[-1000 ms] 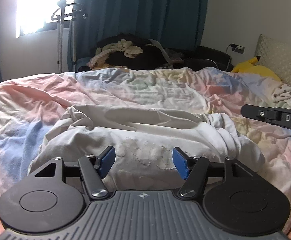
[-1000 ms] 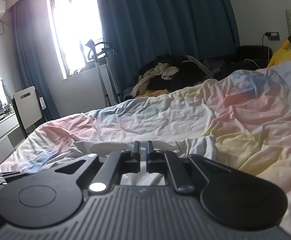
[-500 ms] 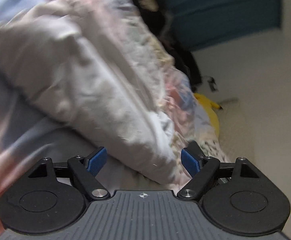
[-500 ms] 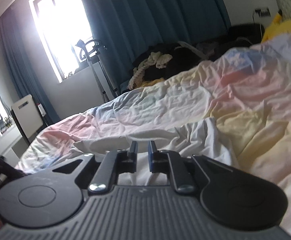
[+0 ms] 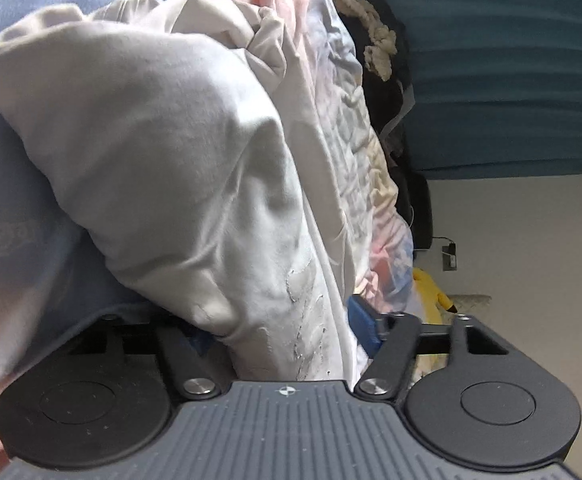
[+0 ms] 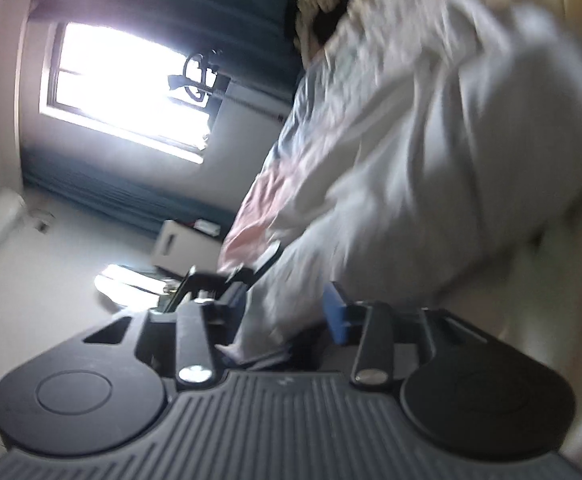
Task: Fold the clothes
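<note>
White cotton garment [image 5: 179, 152] lies bunched on the pastel tie-dye bedsheet [image 5: 355, 128] of the bed. Its folded edge runs between the left gripper [image 5: 281, 330] fingers, which are closing around it; the right gripper [image 6: 287, 312] fingers are opening, cloth between them.

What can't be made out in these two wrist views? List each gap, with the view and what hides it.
- Left wrist view: the left gripper is closing on the white T-shirt; the cloth covers one blue pad, so contact is unclear.
- Left wrist view: the shirt's cracked print is too creased to read.
- Right wrist view: motion blur smears the shirt; its edges cannot be traced.
- Right wrist view: the right gripper is opening, cloth between its fingers.
- Both views: the frame edges cut off the shirt's outline.
</note>
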{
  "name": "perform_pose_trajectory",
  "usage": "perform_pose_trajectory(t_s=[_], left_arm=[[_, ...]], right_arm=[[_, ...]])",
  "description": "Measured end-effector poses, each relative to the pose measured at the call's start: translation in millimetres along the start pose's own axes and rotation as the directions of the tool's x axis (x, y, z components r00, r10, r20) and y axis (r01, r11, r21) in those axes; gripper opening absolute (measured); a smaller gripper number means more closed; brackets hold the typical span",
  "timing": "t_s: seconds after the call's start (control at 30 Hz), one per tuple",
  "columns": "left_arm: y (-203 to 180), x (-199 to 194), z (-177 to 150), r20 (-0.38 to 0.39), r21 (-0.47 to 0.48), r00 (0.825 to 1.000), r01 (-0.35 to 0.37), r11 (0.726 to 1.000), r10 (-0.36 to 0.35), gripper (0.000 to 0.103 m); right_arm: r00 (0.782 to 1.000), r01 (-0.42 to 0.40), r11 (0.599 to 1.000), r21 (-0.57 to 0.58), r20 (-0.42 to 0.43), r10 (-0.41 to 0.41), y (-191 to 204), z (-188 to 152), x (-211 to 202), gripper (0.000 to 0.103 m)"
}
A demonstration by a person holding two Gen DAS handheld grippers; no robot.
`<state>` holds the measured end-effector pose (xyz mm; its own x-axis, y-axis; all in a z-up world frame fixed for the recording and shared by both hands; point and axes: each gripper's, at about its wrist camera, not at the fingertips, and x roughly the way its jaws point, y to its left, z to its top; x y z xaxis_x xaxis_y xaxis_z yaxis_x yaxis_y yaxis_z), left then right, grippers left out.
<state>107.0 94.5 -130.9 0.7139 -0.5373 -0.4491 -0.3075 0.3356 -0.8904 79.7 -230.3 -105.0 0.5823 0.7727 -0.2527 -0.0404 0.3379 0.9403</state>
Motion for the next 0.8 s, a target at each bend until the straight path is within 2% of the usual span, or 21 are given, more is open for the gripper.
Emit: perform_pose_trajectory(t_s=[0.03, 0.07, 0.1, 0.17, 0.23, 0.3, 0.43, 0.57, 0.67, 0.77, 0.8], left_arm=[[-1.4, -2.1, 1.5, 0.005, -0.001, 1.000, 0.007, 1.000, -0.007, 0.050], [-4.1, -3.2, 3.1, 0.006, 0.007, 1.000, 0.009, 1.000, -0.009, 0.034], [-7.6, -3.0, 4.3, 0.007, 0.023, 1.000, 0.006, 1.000, -0.006, 0.023], [-12.5, -2.3, 5.3, 0.009, 0.041, 1.000, 0.030, 0.999, -0.030, 0.020], [-15.6, -2.7, 5.8, 0.006, 0.045, 0.998, 0.062, 0.997, -0.062, 0.019], [-17.3, -3.5, 6.4, 0.004, 0.041, 0.995, 0.096, 0.995, -0.096, 0.019], [-15.8, -3.6, 7.8, -0.003, 0.020, 0.990, 0.143, 0.990, -0.143, 0.018], [-13.8, 0.3, 8.5, -0.019, 0.002, 0.987, 0.157, 0.988, -0.157, 0.018], [-13.6, 1.2, 8.9, -0.021, -0.001, 0.986, 0.164, 0.986, -0.164, 0.018], [-12.9, 1.5, 10.2, -0.014, -0.004, 0.985, 0.174, 0.985, -0.174, 0.018], [-12.7, 1.6, 10.6, -0.012, -0.005, 0.984, 0.177, 0.984, -0.177, 0.018]], right_arm=[[1.000, -0.023, 0.998, 0.051, -0.014, 0.024, -4.5, -4.1, 5.0, 0.051], [0.999, -0.041, 0.994, 0.102, -0.019, 0.043, -8.7, -7.3, 8.8, 0.054], [0.998, -0.058, 0.986, 0.157, -0.020, 0.061, -13.4, -10.5, 12.8, 0.060], [0.996, -0.084, 0.962, 0.260, -0.012, 0.090, -22.1, -17.1, 21.4, 0.063], [0.995, -0.097, 0.938, 0.334, 0.009, 0.100, -27.5, -20.6, 30.0, 0.075], [0.994, -0.106, 0.914, 0.391, 0.034, 0.100, -30.9, -21.7, 38.1, 0.076], [0.981, -0.143, 0.883, 0.447, 0.180, 0.068, -36.0, -6.4, 32.4, 0.077], [0.960, -0.152, 0.857, 0.492, 0.281, 0.010, -47.9, 7.8, 12.3, 0.074], [0.966, -0.093, 0.871, 0.483, 0.257, -0.039, -47.1, 12.1, 5.7, 0.067], [0.955, -0.030, 0.873, 0.486, 0.272, -0.119, -48.8, 10.5, -6.5, 0.064], [0.950, -0.032, 0.871, 0.490, 0.286, -0.126, -50.7, 10.9, -11.4, 0.063]])
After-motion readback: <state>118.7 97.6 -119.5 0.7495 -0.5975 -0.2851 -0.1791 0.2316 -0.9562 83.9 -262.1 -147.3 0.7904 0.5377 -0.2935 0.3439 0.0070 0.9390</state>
